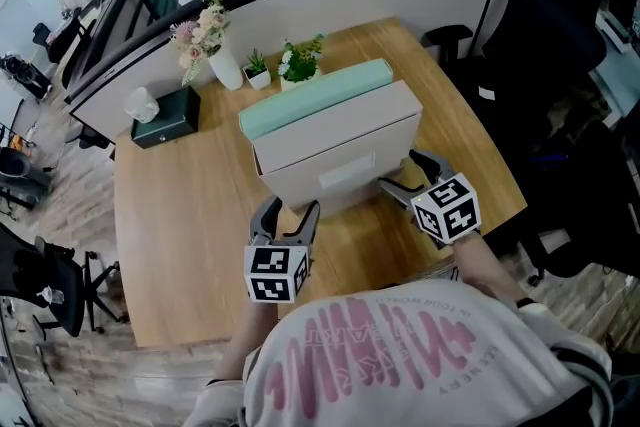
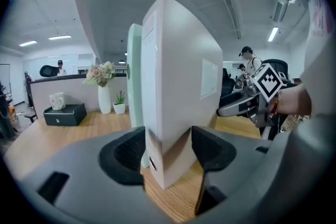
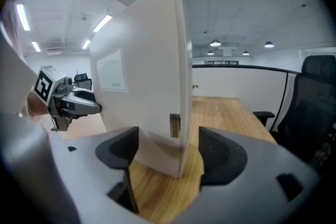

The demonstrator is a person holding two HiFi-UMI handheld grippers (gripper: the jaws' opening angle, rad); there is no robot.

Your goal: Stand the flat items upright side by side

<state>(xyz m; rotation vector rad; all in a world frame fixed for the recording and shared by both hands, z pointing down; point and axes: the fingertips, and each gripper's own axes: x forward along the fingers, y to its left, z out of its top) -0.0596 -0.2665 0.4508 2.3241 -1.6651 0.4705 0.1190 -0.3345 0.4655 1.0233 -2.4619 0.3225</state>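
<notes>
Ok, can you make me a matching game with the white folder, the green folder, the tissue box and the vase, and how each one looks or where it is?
Things:
1. white folder
2. green folder
3. tissue box
4. vase

Clues:
A. holds flowers
B. black, with a tissue poking out
C. upright, in front of the green folder
D. upright, right behind the white folder

Pairs: 1-C, 2-D, 3-B, 4-A

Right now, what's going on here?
A person with two grippers has a white binder upright on the desk, beside a green binder. The left gripper looks clamped on one end; the right gripper straddles the other, jaws open.
</notes>
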